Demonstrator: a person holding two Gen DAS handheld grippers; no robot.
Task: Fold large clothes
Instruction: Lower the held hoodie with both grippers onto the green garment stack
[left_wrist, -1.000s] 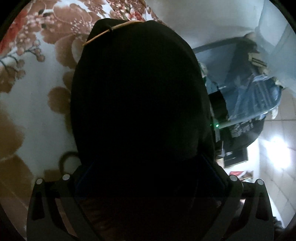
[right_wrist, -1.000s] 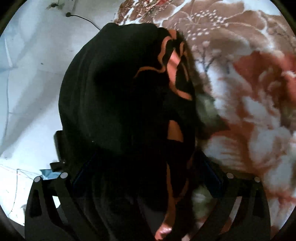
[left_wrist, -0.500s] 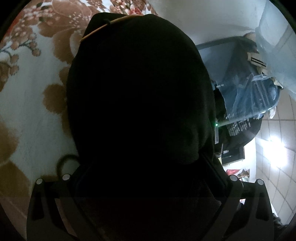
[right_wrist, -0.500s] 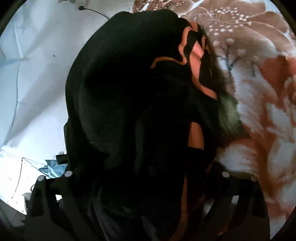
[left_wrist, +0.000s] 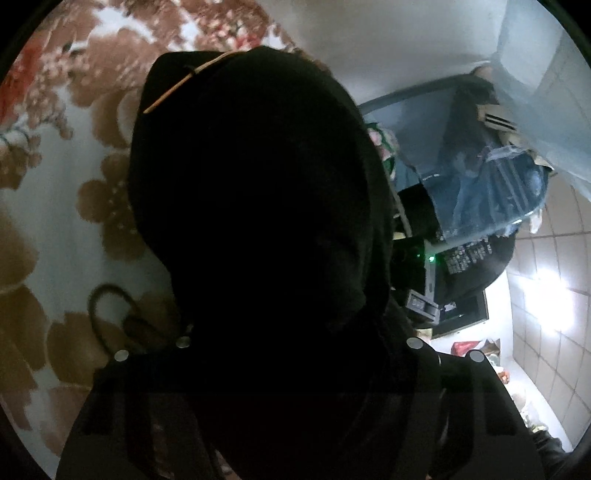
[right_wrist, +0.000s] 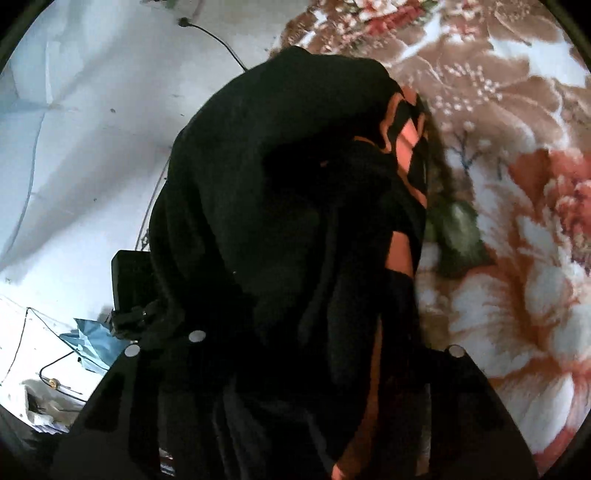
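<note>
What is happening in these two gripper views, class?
A person with a handheld gripper in each hand is folding a black garment with orange stripes over a floral blanket. The garment's bunched cloth fills both views and hides the fingers. The left gripper and right gripper have just been closing, with the cloth between their jaws.

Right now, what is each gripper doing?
Left gripper: jaws just closing, black garment bunched between them; pad contact hidden.
Right gripper: jaws just closing, same garment between them; contact hidden.
</note>
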